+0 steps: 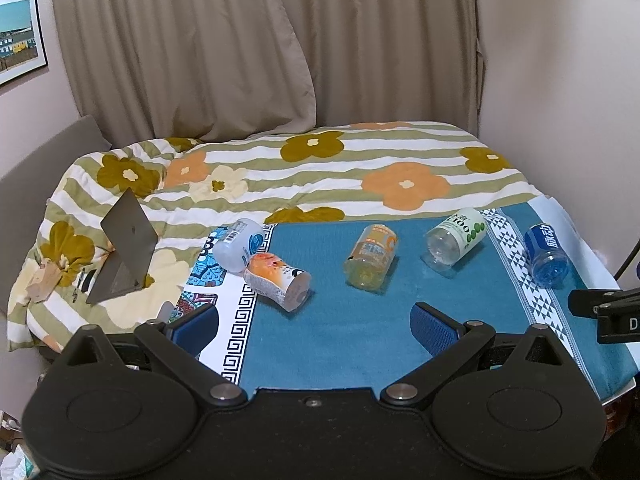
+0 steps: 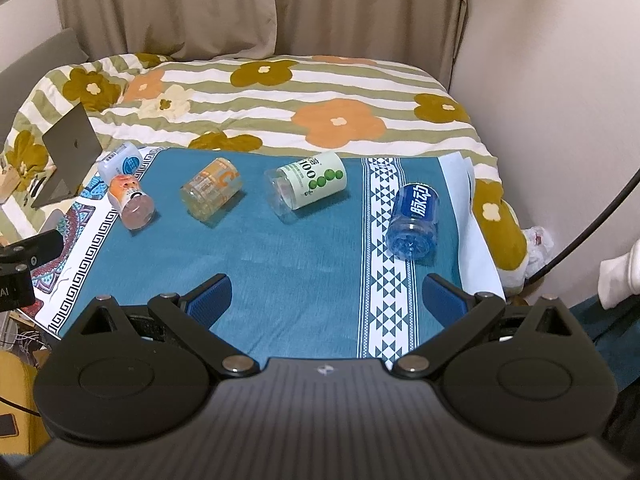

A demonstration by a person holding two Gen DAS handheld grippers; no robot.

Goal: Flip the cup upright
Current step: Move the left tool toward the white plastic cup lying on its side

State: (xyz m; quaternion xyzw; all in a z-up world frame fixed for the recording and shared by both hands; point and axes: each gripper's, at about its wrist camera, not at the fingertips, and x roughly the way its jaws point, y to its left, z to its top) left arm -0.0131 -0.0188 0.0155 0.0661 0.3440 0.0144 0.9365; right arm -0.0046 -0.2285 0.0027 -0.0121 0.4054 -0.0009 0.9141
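Ahead of both claws, five cups lie on their sides across the teal cloth (image 2: 304, 256): blue cup (image 2: 413, 222) nearest the right claw (image 2: 327, 298), green-dotted cup (image 2: 310, 184), yellow cup (image 2: 211, 192), orange cup (image 1: 277, 280) touching the white-blue cup (image 1: 239, 244) beyond the left claw (image 1: 316, 322). Both claws stand apart, empty. Behind lies the flowered bed (image 1: 360, 168).

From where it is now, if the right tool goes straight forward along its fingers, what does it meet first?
The open right tool would probably first meet the blue cloth, since it points slightly downward. Beyond that, the green-dotted white cup lies nearest that line. Depth is uncertain.
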